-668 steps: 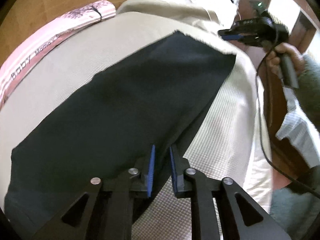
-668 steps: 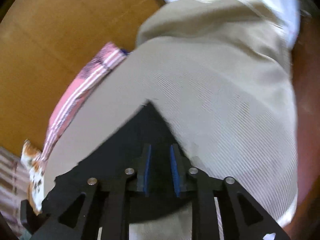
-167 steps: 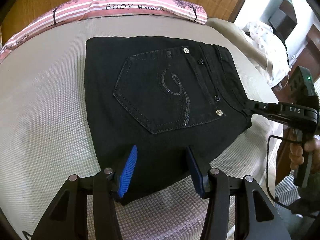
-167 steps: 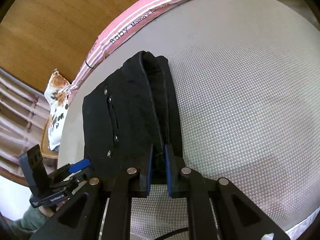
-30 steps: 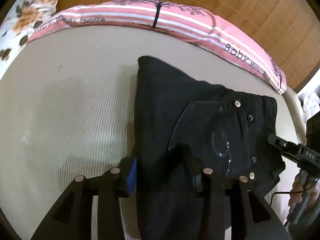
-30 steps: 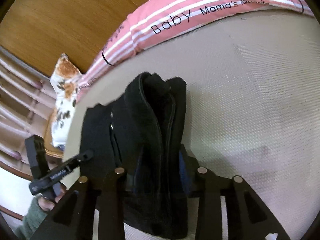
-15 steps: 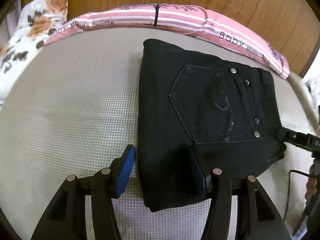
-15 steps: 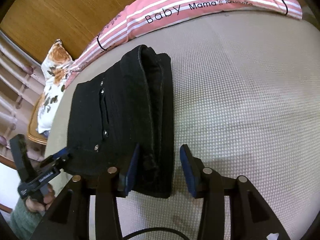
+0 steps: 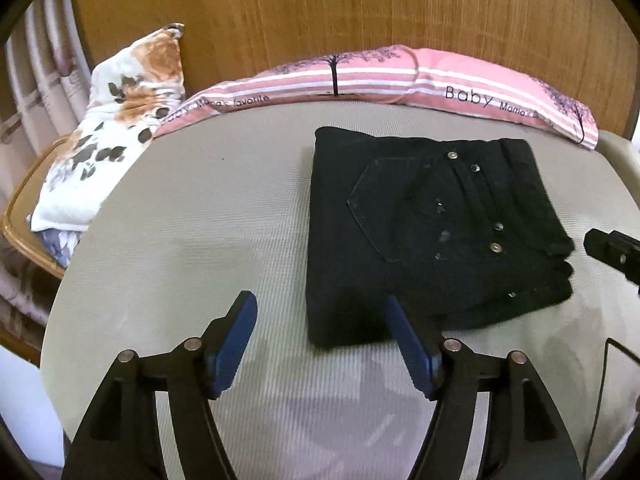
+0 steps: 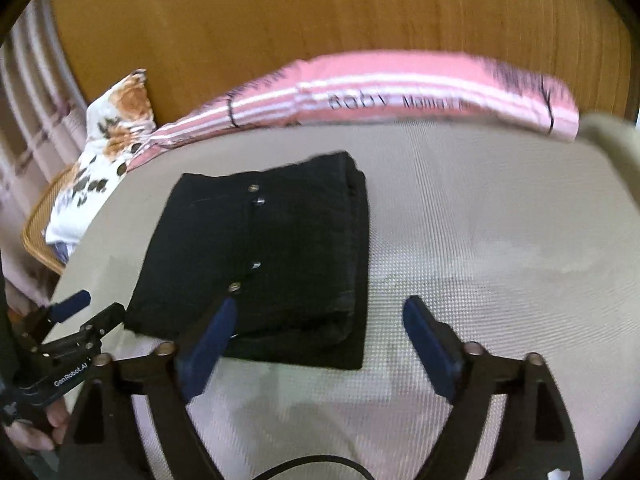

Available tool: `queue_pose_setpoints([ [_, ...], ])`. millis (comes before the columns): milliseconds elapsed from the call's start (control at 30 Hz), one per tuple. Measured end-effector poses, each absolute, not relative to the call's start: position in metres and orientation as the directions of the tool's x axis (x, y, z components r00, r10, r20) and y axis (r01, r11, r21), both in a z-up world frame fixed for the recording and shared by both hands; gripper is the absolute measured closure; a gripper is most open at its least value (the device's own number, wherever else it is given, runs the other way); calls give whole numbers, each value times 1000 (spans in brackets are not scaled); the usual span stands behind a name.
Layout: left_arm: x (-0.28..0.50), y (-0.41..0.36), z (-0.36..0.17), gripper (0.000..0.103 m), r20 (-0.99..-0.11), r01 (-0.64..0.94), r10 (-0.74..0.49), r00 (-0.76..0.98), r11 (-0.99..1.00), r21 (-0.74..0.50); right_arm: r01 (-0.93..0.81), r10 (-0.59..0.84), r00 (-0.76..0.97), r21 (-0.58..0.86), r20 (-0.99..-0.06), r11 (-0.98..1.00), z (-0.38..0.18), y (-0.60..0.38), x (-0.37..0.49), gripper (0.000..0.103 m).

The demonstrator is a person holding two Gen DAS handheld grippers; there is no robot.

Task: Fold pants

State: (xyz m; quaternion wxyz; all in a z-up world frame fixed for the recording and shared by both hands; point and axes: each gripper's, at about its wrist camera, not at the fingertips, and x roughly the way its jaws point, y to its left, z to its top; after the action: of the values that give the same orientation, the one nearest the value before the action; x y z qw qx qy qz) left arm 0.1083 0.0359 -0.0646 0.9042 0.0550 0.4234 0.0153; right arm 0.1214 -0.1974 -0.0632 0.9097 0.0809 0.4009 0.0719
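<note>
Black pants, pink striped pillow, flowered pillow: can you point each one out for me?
Black pants [image 9: 432, 236]: left wrist view, on the back pocket.
Pink striped pillow [image 9: 460, 76]: left wrist view, on its striped front.
Flowered pillow [image 9: 120, 120]: left wrist view, on its middle.

Black pants on a beige bed, pink and floral behind.

The folded pants [image 9: 432, 236] are black with silver rivets; the mattress cover [image 9: 192, 216] is beige with a fine woven texture. The long pillow [image 9: 400, 76] is pink with white stripes, black lettering and dark tree prints. The cushion [image 9: 116, 128] is white with orange and dark brown flowers. The headboard [image 9: 320, 8] is brown wood grain. Both grippers are black with blue pads [image 9: 232, 344].
</note>
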Motion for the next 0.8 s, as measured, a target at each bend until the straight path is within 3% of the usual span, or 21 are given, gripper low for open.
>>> queue_pose_setpoints([
  [200,72,37,-50,23,-733,-12,81,675,995,98,-86,172,732,161,-659,983,-43,-173,83,1],
  [800,26,31,-49,21,-706,-46,109,700,993,107,-54,132,742,138,-657,989,-52,-162,42,1],
])
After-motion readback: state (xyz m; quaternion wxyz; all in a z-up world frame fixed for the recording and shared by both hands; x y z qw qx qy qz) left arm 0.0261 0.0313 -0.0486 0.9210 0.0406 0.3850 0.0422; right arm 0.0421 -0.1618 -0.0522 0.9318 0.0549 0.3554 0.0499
